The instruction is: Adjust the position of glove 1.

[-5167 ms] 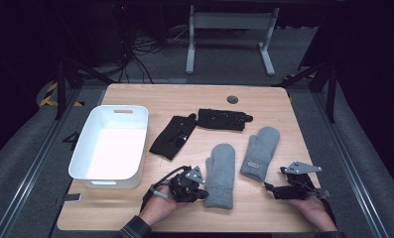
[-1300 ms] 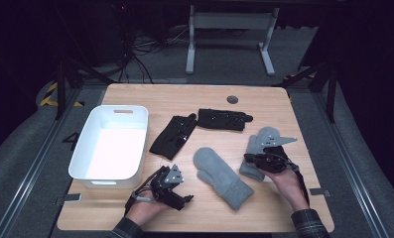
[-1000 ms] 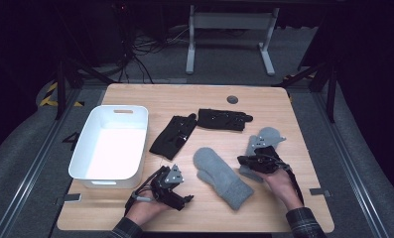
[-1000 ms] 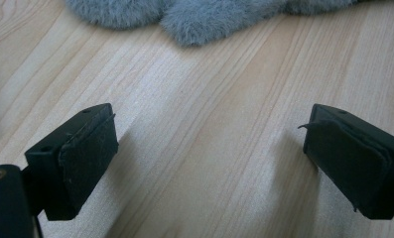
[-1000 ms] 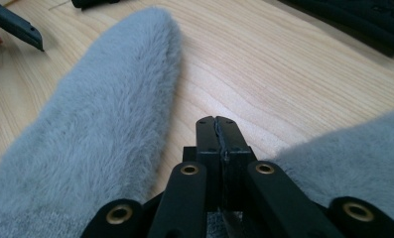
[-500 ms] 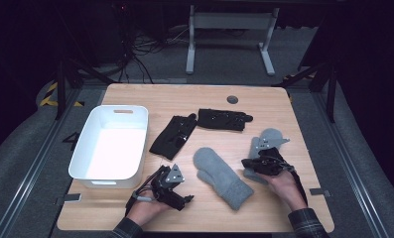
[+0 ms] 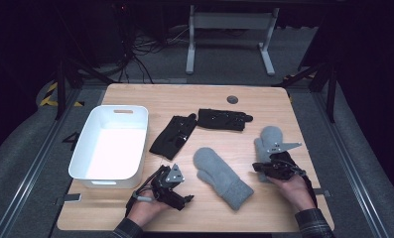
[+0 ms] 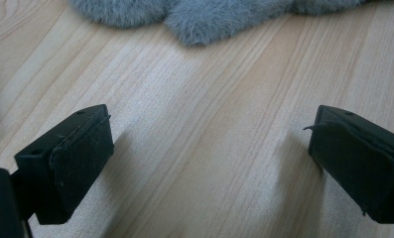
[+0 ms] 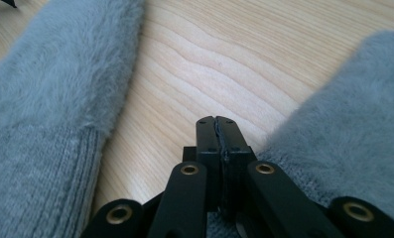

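Observation:
Two fluffy grey mittens lie on the wooden table [image 7: 264,99]. One mitten [image 7: 222,176] [image 9: 50,99] is in the middle, cuff toward me. The other mitten [image 7: 270,141] [image 9: 353,124] is at the right. My right gripper [image 7: 257,167] [image 9: 217,124] rests on the near end of that right mitten, jaws shut and pointing left over the strip of bare wood between the two mittens. Nothing shows between its tips. My left gripper [image 7: 186,199] [image 8: 209,158] sits open on bare wood near the front edge, with the middle mitten's fuzzy edge [image 8: 209,20] just ahead of it.
A white bin [image 7: 120,110] stands at the left of the table. Two black gloves lie behind the mittens, one [image 7: 174,136] beside the bin and one [image 7: 223,120] farther back. A dark round grommet [image 7: 232,99] is set in the far edge.
My right gripper has slid a little toward me and to the left along the right mitten, staying shut. The left gripper and the middle mitten have not moved.

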`<action>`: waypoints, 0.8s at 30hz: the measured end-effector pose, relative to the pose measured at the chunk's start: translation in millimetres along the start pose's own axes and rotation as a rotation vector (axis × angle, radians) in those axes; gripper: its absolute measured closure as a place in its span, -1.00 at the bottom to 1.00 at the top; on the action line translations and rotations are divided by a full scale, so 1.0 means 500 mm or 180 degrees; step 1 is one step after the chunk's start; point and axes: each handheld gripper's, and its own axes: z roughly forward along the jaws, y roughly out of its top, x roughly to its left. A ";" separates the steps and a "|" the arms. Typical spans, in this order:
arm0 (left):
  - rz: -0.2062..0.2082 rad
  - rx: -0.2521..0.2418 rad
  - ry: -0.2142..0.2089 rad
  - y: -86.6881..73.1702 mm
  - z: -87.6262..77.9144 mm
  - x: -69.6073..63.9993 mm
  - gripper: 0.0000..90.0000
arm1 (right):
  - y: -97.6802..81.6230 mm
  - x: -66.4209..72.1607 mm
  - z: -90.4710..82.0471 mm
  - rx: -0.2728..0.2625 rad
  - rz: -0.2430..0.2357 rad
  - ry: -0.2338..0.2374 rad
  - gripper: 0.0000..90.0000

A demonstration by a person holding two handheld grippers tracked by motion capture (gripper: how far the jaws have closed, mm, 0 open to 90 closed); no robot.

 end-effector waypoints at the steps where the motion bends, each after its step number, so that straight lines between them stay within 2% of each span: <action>1: 0.0002 0.0000 0.0000 0.000 0.000 0.000 -0.91 | -0.003 -0.001 -0.002 -0.0005 0.0004 0.0002 1.00; 11: 0.0001 0.0000 0.0006 0.000 0.000 0.000 -0.91 | -0.031 -0.019 -0.037 -0.0010 0.0112 -0.0101 1.00; 17: -0.0001 0.0000 0.0007 0.000 0.000 0.000 -0.91 | -0.052 -0.042 -0.063 -0.0010 0.0212 -0.0246 1.00; 20: -0.0001 0.0001 0.0007 0.000 0.000 0.000 -0.91 | -0.057 -0.051 -0.075 -0.0064 0.0256 -0.0234 1.00; 21: -0.0001 0.0000 0.0007 0.000 0.000 0.000 -0.91 | -0.055 -0.052 -0.080 -0.0105 0.0272 -0.0214 0.99; 24: 0.0000 0.0001 0.0007 0.000 0.000 0.000 -0.91 | -0.041 -0.055 -0.091 -0.0186 0.0298 -0.0195 0.79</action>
